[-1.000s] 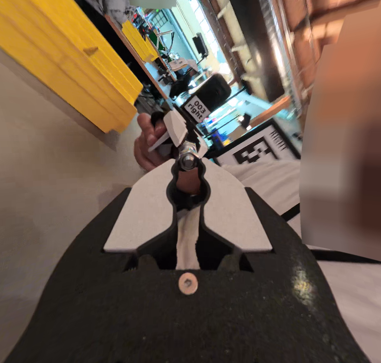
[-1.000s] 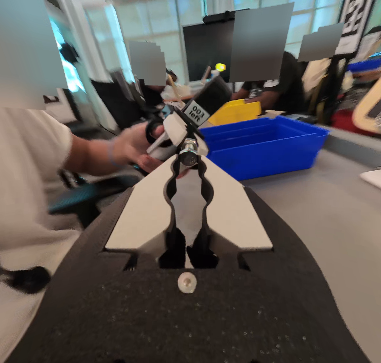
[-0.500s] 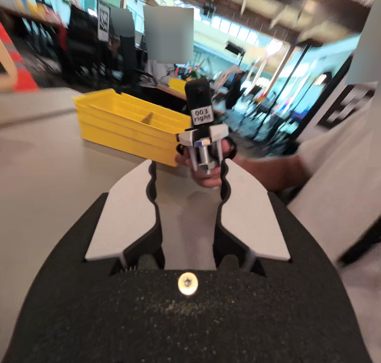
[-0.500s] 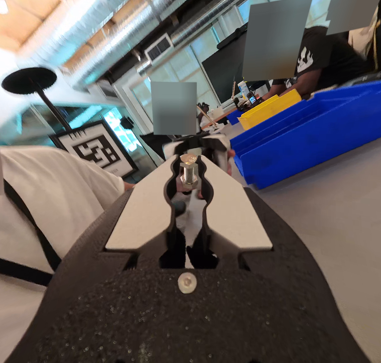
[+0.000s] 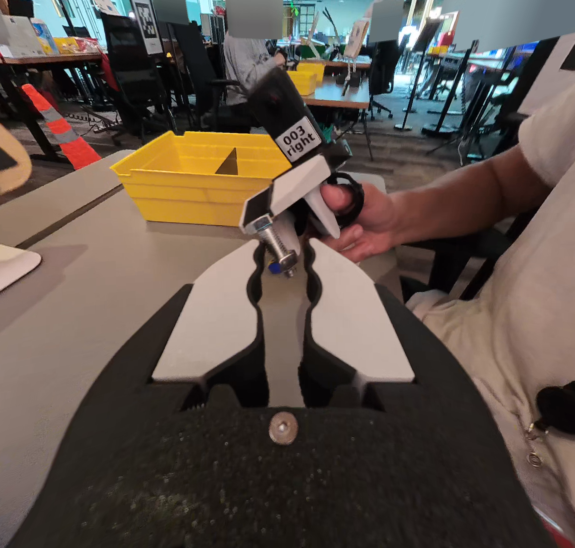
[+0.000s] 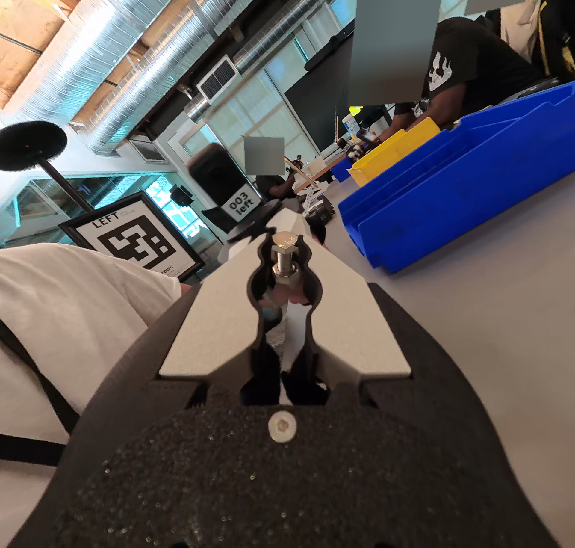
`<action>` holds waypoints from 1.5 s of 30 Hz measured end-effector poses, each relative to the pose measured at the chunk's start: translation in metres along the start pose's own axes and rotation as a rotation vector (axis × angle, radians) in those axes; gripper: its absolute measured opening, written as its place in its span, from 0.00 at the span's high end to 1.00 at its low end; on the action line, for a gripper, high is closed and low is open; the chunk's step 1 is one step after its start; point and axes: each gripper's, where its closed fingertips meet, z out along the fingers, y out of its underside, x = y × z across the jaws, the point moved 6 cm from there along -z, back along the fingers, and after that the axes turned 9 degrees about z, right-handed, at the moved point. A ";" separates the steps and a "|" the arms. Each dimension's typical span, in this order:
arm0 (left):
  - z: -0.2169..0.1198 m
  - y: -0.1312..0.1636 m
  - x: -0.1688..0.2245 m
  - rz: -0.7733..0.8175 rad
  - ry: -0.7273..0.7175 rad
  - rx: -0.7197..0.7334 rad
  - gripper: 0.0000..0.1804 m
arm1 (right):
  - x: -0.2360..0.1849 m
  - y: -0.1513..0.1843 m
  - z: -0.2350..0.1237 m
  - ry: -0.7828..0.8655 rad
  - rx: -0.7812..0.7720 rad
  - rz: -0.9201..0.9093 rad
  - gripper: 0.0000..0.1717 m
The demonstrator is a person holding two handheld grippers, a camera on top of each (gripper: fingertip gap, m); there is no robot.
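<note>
The steel bolt (image 5: pixel 275 243) with a nut (image 5: pixel 287 260) threaded near its tip is pinched at its head end by the right tool (image 6: pixel 284 246), whose fingers press on the hexagonal head. The bolt's long axis slants down from that tool toward the left tool (image 5: pixel 281 259), so the nut end sits between the left tool's fingers (image 5: pixel 329 271). These stand spread and clear of it, touching nothing. Behind, a yellow bin (image 5: pixel 186 187) rests on the grey surface (image 5: pixel 93 284).
</note>
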 end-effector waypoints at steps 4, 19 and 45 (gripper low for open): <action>-0.010 0.000 -0.005 -0.108 0.083 -0.032 0.92 | 0.000 0.004 0.002 -0.033 -0.038 -0.002 0.91; -0.019 -0.013 0.001 0.102 0.364 -0.515 0.92 | -0.011 0.026 0.009 0.023 -0.378 -0.302 0.90; -0.020 -0.013 -0.007 0.200 0.283 -0.466 0.85 | 0.007 0.025 0.009 -0.047 -0.270 0.003 0.90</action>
